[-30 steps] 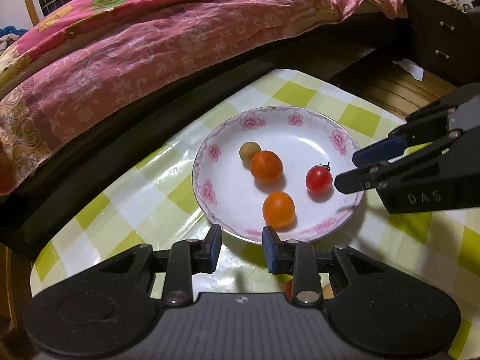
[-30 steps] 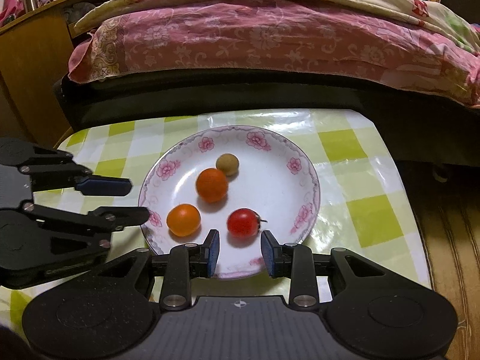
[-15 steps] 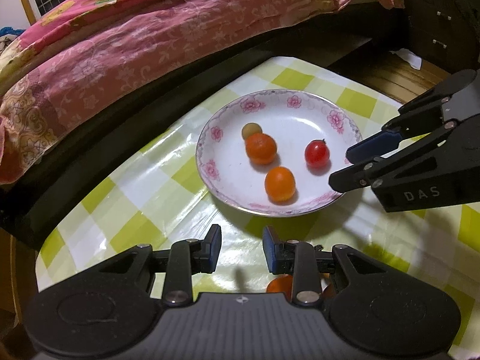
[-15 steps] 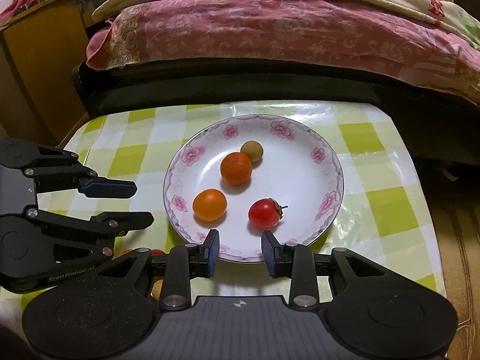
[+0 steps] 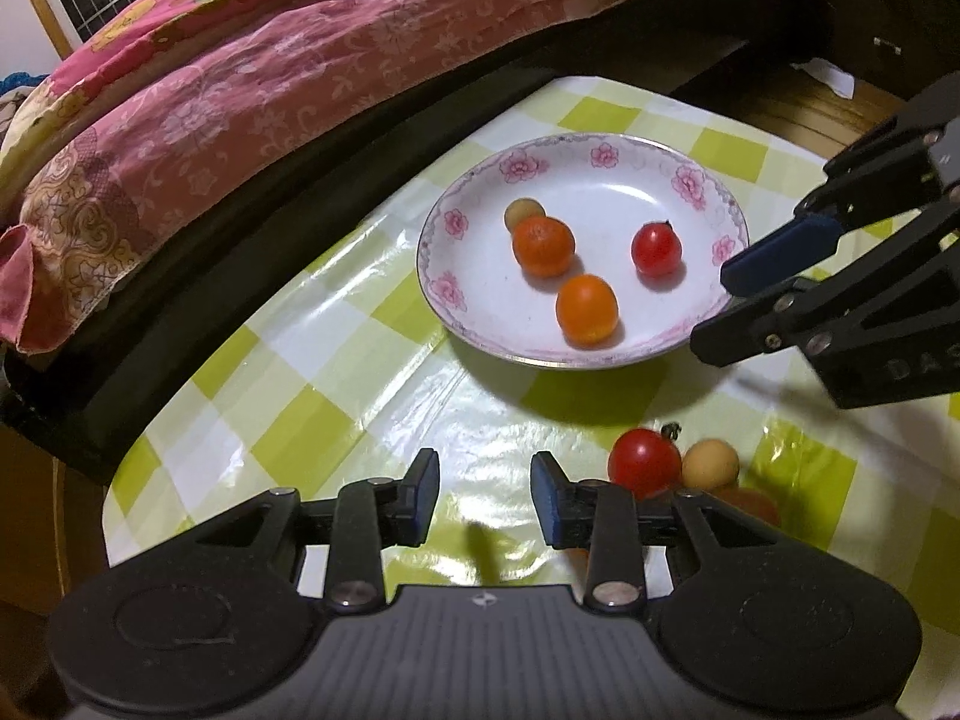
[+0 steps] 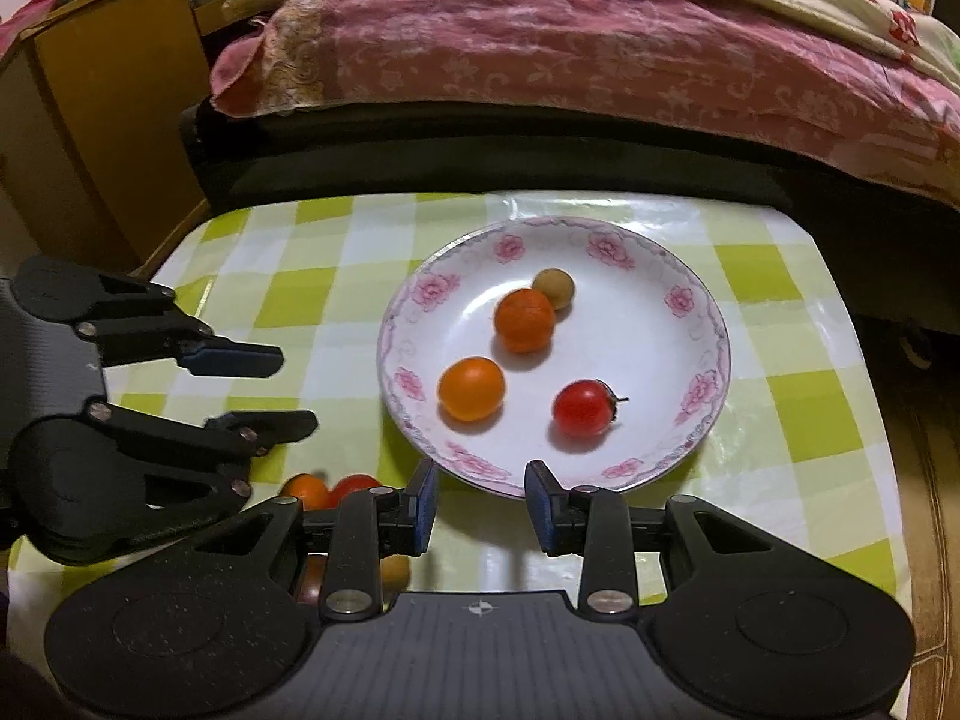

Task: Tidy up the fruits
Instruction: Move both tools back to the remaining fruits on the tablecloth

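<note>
A white plate with pink flowers (image 5: 600,192) holds two orange fruits (image 5: 543,245) (image 5: 586,308), a red cherry tomato (image 5: 656,249) and a small tan fruit (image 5: 522,213). Loose on the checked cloth lie a second red tomato (image 5: 643,461), a tan fruit (image 5: 710,463) and a partly hidden reddish one (image 5: 750,504). My left gripper (image 5: 485,480) hovers over bare cloth just left of these; its jaws are opening with nothing between them. My right gripper (image 6: 480,498) hangs open and empty at the plate's near rim (image 6: 480,483).
The small table wears a glossy green-and-white checked cloth (image 5: 336,324). A bed with a pink floral cover (image 5: 300,60) runs along its far side. A wooden cabinet (image 6: 90,120) stands at the left, a dark drawer unit (image 5: 888,18) at the far right.
Both grippers have drawn back from the plate, which now sits farther ahead. The loose fruits on the cloth have come into view beside the left gripper. The left jaws stand slightly wider.
</note>
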{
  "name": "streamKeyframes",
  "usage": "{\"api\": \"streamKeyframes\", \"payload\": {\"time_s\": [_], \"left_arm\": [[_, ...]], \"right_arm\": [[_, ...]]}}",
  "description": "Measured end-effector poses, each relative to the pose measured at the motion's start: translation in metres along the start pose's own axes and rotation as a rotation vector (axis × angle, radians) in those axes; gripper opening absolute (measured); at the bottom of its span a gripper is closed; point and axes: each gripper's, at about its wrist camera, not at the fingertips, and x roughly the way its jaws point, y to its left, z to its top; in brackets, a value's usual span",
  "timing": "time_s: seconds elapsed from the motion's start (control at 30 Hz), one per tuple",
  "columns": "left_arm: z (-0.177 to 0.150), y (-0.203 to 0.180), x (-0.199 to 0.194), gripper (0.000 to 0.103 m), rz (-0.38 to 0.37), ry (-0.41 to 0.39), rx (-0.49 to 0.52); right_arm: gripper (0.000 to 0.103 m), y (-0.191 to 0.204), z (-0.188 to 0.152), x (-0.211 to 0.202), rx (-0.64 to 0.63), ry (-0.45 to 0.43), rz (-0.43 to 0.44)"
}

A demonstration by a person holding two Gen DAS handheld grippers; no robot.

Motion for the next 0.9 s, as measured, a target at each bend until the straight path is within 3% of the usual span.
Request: {"api": "streamKeyframes", "payload": {"time_s": [0.9], "left_arm": [[-0.027, 0.008, -0.003, 0.046, 0.049, 0.037, 0.023]], "right_arm": [[0.036, 0.040, -0.021, -0.004, -0.095, 0.107, 0.066]]}}
